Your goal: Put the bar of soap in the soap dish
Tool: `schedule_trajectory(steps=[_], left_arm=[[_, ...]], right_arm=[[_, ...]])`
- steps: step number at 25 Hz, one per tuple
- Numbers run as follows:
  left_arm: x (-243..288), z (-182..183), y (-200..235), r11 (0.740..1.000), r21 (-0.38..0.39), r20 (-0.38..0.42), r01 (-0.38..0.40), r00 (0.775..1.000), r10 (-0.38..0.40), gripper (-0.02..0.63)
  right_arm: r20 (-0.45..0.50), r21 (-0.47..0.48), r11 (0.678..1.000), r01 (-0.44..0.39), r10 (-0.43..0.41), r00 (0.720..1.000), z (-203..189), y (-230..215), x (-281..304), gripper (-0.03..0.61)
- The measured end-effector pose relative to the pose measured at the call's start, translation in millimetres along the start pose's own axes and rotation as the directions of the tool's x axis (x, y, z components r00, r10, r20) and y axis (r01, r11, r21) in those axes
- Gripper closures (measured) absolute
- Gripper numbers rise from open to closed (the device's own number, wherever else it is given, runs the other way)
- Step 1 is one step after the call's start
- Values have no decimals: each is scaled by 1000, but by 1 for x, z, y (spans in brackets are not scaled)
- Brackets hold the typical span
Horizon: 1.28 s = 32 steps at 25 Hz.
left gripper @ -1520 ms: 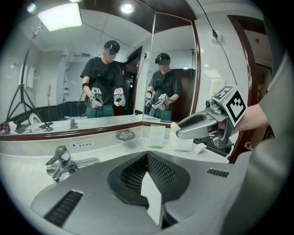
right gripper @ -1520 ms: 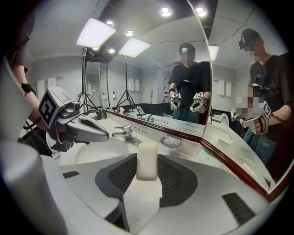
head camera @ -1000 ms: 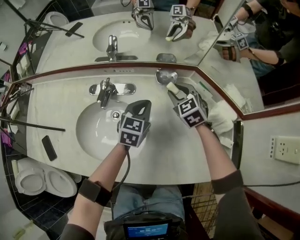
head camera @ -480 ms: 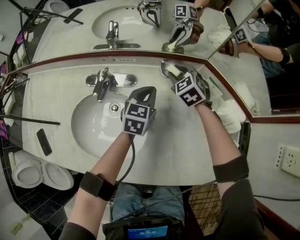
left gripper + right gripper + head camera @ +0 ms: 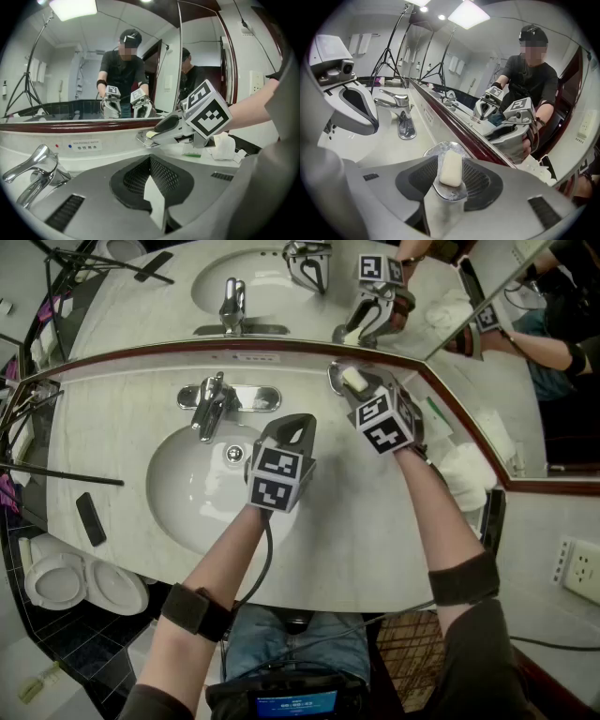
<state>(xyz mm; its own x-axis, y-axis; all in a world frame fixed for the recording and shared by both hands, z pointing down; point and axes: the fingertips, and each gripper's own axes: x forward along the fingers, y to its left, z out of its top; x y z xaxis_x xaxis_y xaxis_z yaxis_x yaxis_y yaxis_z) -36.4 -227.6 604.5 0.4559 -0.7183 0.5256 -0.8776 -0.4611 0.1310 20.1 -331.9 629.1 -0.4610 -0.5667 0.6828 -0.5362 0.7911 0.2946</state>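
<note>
Two hand-held grippers over a pale vanity top.

- Right gripper (image 5: 358, 393) — its jaws have just been opening and stand well apart, the pads clear of the bar of soap (image 5: 451, 168) between them.
- The soap lies flat in the metal soap dish (image 5: 431, 151), at one o'clock of the basin (image 5: 178, 493), by the mirror ledge.
- Left gripper (image 5: 152, 187) — jaws closed together, empty, at the basin's three o'clock rim.
- Faucet (image 5: 211, 407) at twelve o'clock of the basin.

The soap (image 5: 451, 168) lies in the soap dish (image 5: 449, 191) on the counter (image 5: 375, 521), right of the faucet (image 5: 211, 409).
</note>
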Motion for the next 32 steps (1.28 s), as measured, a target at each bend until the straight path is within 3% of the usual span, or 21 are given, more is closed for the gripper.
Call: schedule_trajectory(steps=[8, 12, 18, 21, 27, 32], left_arm=[[-16, 8, -9, 1000, 9, 8, 3, 1000, -3, 612], [-42, 16, -17, 1000, 10, 11, 7, 1000, -7, 612], [-93, 36, -34, 999, 27, 28, 26, 999, -27, 612], [-117, 43, -42, 998, 43, 32, 36, 999, -38, 612], [-158, 38, -58, 996, 63, 35, 65, 997, -67, 612], [-181, 32, -59, 996, 57, 41, 64, 997, -66, 612]], right_arm=[[3, 12, 1000, 12, -12, 1000, 3, 1, -17, 379], [35, 71, 997, 7, -10, 999, 16, 13, -53, 389], [43, 169, 985, -41, 34, 998, 24, 54, -119, 482], [72, 254, 966, -38, 21, 997, 18, 66, -152, 558], [116, 432, 902, -21, -32, 993, -5, 89, -215, 560], [138, 507, 862, -1, -80, 987, -15, 99, -248, 560]])
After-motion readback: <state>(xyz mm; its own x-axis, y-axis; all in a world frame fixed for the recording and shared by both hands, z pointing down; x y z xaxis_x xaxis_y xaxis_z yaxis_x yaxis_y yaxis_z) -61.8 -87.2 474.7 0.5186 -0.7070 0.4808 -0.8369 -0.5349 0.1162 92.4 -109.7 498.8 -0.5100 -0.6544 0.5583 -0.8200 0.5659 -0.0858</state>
